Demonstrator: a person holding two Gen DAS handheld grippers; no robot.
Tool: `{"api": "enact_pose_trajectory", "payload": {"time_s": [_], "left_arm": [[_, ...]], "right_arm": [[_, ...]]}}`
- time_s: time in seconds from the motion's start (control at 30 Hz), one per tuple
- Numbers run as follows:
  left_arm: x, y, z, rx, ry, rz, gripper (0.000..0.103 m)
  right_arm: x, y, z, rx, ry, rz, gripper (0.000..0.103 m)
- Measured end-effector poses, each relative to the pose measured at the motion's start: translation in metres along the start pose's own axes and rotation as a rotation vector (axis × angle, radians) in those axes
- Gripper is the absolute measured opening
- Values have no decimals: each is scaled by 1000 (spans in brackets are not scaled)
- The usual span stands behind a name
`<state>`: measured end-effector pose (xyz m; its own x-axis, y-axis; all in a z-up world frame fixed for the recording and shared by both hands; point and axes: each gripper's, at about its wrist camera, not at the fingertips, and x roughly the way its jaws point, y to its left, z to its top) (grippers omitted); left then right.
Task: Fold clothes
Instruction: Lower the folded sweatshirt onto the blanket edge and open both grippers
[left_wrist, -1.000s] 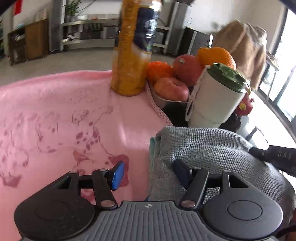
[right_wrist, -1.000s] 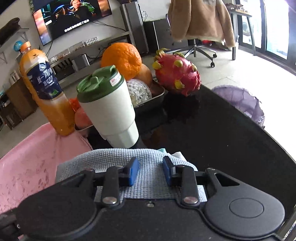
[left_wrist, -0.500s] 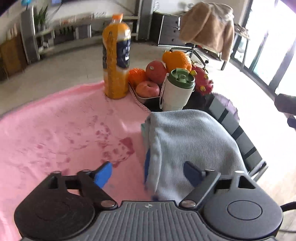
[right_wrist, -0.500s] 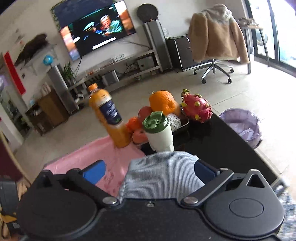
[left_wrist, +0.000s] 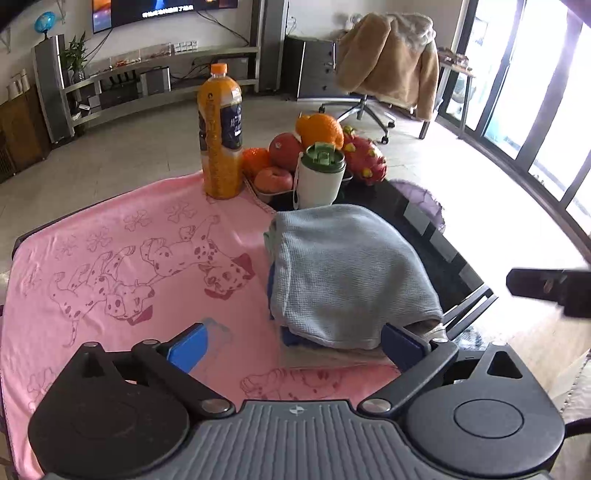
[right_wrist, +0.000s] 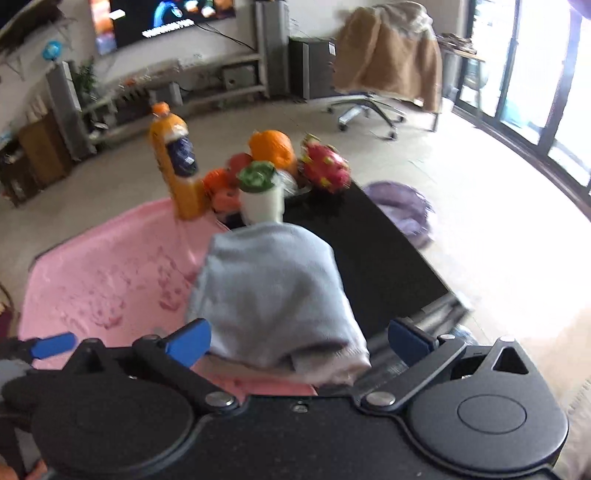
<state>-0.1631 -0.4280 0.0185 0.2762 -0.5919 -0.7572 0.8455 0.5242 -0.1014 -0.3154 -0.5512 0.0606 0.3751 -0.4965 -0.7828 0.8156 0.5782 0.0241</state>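
**Folded stack sits close to the tabletop's edge and the cup**

The folded pale grey-blue knit garment (left_wrist: 347, 273) lies on top of a small stack of other folded pieces, at the right side of the pink dog-print cloth (left_wrist: 129, 258) that covers the left part of the black glossy tabletop (left_wrist: 417, 221). Both tongs are spread wide and hold nothing: the left tongs (left_wrist: 295, 345) hang above the near edge of the stack, the right tongs (right_wrist: 299, 341) likewise, in a blurred view.

The risks, as I judge them:
- The stack's right side lies near the tabletop's right edge; a nudge from that side's blue finger (left_wrist: 402, 345) could slide the top layer off.
- The knit looks soft and domed, so a one-sided pinch may drag the fold open.
- The white cup with the green lid (left_wrist: 319, 177) stands just beyond the garment's far edge, with the tall orange juice bottle (left_wrist: 220, 133) and the tray of fruit (left_wrist: 295, 155) beside it; pushing the stack away could tip the cup.
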Motion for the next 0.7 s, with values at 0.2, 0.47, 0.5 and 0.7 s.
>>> {"api": "enact_pose_trajectory", "payload": {"time_s": [0.2,0.47,0.5,0.7], "left_arm": [[-16,-6,-8,-2,7,-30,101],[-30,-18,-19,14,21,-60,100],[-31,-21,-21,21,17,-58,100],[-32,-27,-26,35,20,-62,100]], "right_arm": [[-18,-1,-17,21,19,-28,103],[-30,-7,-35,43,38,-32,103],[-31,-9,-37,48,39,-34,103],[-36,-16,-47,60,33,-51,103]]}}
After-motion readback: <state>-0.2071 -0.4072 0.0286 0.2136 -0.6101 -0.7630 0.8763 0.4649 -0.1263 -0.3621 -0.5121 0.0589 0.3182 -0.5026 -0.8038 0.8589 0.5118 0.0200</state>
